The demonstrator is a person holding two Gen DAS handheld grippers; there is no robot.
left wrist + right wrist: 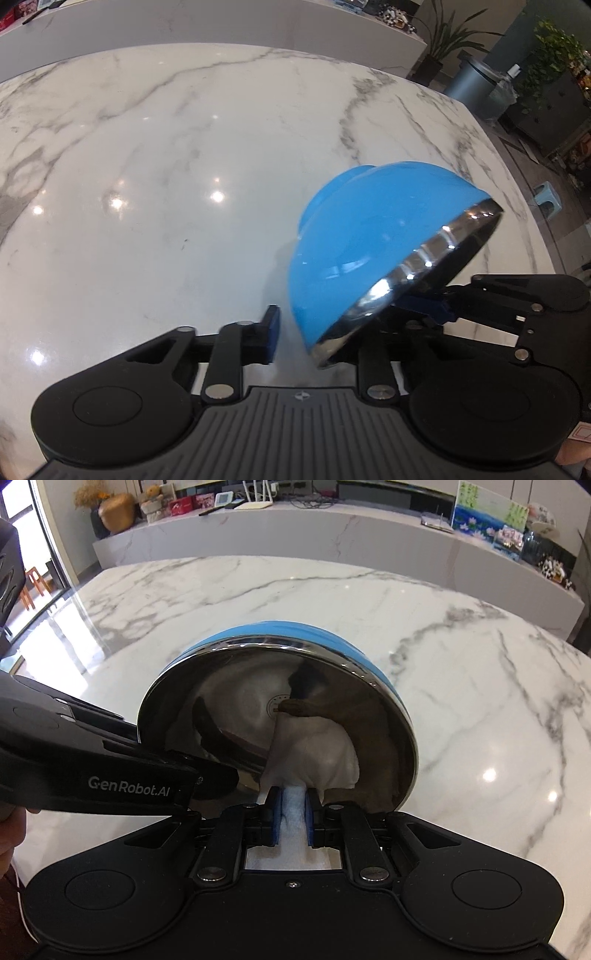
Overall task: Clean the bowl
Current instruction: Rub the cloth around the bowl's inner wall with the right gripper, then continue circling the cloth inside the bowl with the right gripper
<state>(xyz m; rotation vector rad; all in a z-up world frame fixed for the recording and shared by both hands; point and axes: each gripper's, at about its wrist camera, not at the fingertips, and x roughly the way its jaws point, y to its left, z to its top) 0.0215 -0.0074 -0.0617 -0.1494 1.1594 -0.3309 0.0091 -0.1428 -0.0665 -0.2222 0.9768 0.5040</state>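
Observation:
A bowl [369, 229], blue outside and polished steel inside, is tipped on its side above the marble table. My left gripper [295, 339] is shut on its rim; one blue pad [271, 332] shows and the other finger is hidden behind the rim. In the right wrist view the bowl [240, 686] opens toward the camera, and the left gripper [207, 771] clamps its lower left rim. My right gripper [293, 805] is shut on a white cloth [317, 757] that lies against the steel inside. A brownish patch [332, 709] shows above the cloth; stain or reflection, I cannot tell.
The white marble table [147, 166] with grey veins spreads wide around the bowl. Its right edge [524, 192] drops to the floor, where a grey bin [476, 85] and potted plants stand. A low marble ledge [332, 528] with small items runs behind the table.

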